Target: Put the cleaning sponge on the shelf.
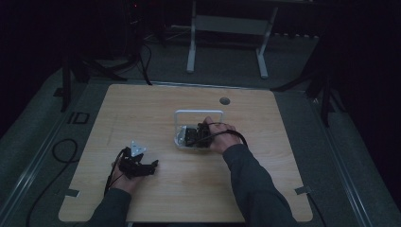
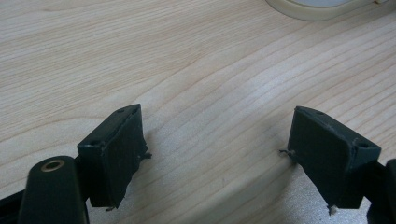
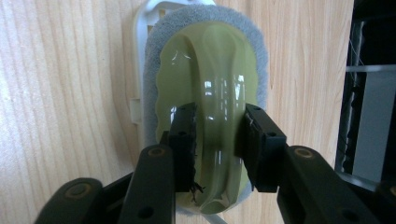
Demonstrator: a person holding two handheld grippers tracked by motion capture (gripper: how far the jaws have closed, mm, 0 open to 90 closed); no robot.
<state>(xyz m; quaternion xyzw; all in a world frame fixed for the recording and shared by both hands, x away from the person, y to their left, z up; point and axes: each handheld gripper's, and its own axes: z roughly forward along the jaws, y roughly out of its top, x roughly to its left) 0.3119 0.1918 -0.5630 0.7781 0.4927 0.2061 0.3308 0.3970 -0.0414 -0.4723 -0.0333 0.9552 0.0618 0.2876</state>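
Table: I'm seeing a light wood table [image 1: 142, 113] taking up most of the high view, dark floor around it.
Tray: white plastic tray [image 1: 198, 113] is sitting near the table's middle; in the right gripper view its rim [image 3: 140, 60] is showing left of the brush.
Brush: I'm looking at a scrubbing brush [image 3: 210, 70] with a glossy olive-green handle and a grey pad underneath, lying on the tray, long axis running away from the camera.
Right gripper: right gripper [image 3: 217, 140] is reaching into the tray in the high view [image 1: 196, 135]; its jaws are straddling the raised ridge of the brush handle, one on each side. Pads are sitting right at the ridge; I can't tell if they're pressing or just clear of it.
Left gripper: left gripper [image 2: 215, 154] is resting low over bare wood at the near left of the table [image 1: 139, 165], well apart from the tray; jaws are standing wide apart, nothing between them.
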